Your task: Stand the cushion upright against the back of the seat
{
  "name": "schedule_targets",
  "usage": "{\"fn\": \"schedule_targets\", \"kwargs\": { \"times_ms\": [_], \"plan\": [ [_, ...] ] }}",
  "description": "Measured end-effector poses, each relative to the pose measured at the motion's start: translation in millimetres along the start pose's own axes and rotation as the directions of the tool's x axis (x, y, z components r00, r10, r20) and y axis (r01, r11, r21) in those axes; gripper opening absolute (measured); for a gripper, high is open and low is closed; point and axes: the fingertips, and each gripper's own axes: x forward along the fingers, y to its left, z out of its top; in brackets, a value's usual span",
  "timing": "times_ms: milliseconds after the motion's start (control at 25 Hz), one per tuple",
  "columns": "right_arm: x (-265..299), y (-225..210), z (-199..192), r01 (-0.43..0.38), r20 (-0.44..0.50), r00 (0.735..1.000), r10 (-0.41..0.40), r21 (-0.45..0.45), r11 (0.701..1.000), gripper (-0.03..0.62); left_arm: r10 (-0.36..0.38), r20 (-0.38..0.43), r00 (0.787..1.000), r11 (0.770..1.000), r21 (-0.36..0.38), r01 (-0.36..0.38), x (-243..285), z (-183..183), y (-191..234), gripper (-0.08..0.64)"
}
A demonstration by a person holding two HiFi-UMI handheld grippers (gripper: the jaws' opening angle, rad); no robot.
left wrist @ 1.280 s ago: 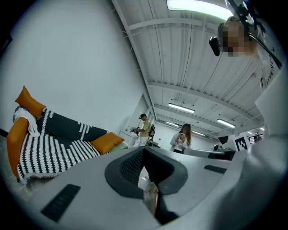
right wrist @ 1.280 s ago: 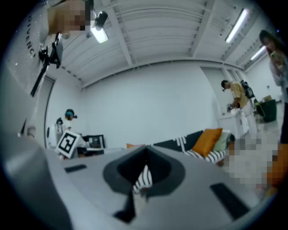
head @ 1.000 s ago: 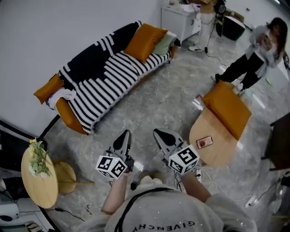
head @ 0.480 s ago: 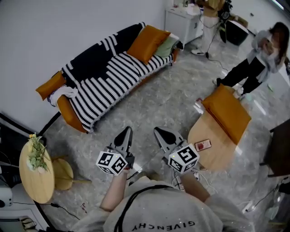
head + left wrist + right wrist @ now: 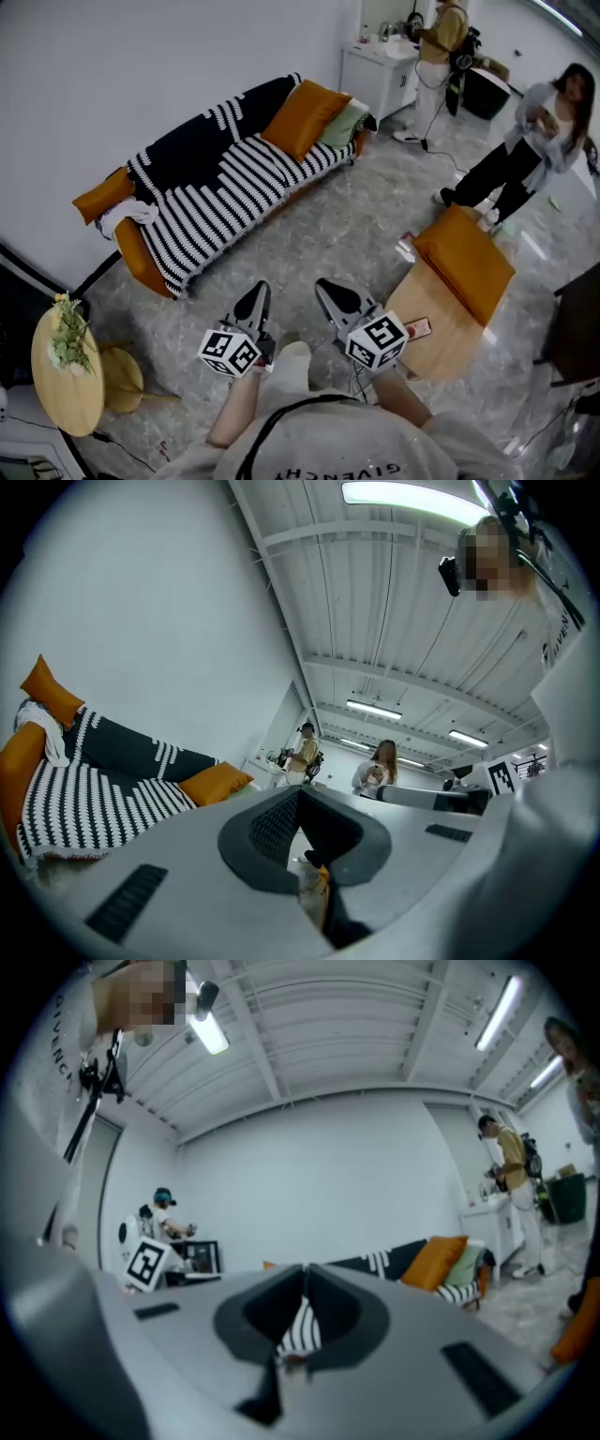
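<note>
A sofa (image 5: 141,262) under a black-and-white striped blanket (image 5: 220,173) stands along the wall. An orange cushion (image 5: 305,114) leans against its back at the right end, with a green cushion (image 5: 342,124) beside it. The same orange cushion (image 5: 216,782) shows in the left gripper view and again (image 5: 439,1260) in the right gripper view. Another orange cushion (image 5: 466,262) lies flat on the round wooden table (image 5: 441,339). My left gripper (image 5: 260,293) and right gripper (image 5: 324,290) hover side by side over the floor, well short of the sofa. Both are shut and empty.
An orange pillow (image 5: 101,192) and a white cloth (image 5: 127,211) sit at the sofa's left end. A small round table with flowers (image 5: 58,380) stands at the lower left. Two people (image 5: 525,141) (image 5: 441,42) stand at the far right by a white cabinet (image 5: 380,80). A small card (image 5: 419,328) lies on the wooden table.
The view has shifted as I stepped across the floor, with both grippers still shut in front of me. A person in yellow has come into view at the top right.
</note>
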Motion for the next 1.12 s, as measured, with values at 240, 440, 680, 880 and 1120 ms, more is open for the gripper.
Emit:
{"fn": "schedule_targets", "kwargs": {
  "times_ms": [240, 440, 680, 880, 1120],
  "plan": [
    [40.0, -50.7, -1.2, 0.026, -0.01, 1.0, -0.026, -0.006, 1.0, 0.02, -0.022, -0.014, 1.0, 0.999, -0.023, 0.022, 58.5, -6.0, 36.9, 0.026],
    [94.4, -102.3, 9.6, 0.058, -0.011, 0.998, -0.057, 0.016, 0.998, 0.02, -0.062, -0.032, 0.998, 0.998, -0.034, 0.061, 127.5, 8.1, 80.0, 0.025],
    [163.3, -166.9, 28.8, 0.102, -0.004, 0.995, -0.102, 0.028, 0.994, 0.02, -0.137, -0.054, 0.989, 0.991, -0.02, 0.136, 215.7, 28.9, 126.4, 0.025],
    [206.3, -205.8, 31.5, 0.134, -0.004, 0.991, -0.134, 0.041, 0.99, 0.02, -0.175, -0.071, 0.982, 0.985, -0.022, 0.174, 264.2, 34.3, 159.1, 0.026],
    [233.4, -239.9, 26.3, 0.171, -0.024, 0.985, -0.17, 0.063, 0.983, 0.02, -0.187, -0.091, 0.978, 0.982, -0.054, 0.183, 298.4, 30.5, 186.6, 0.026]
  ]
}}
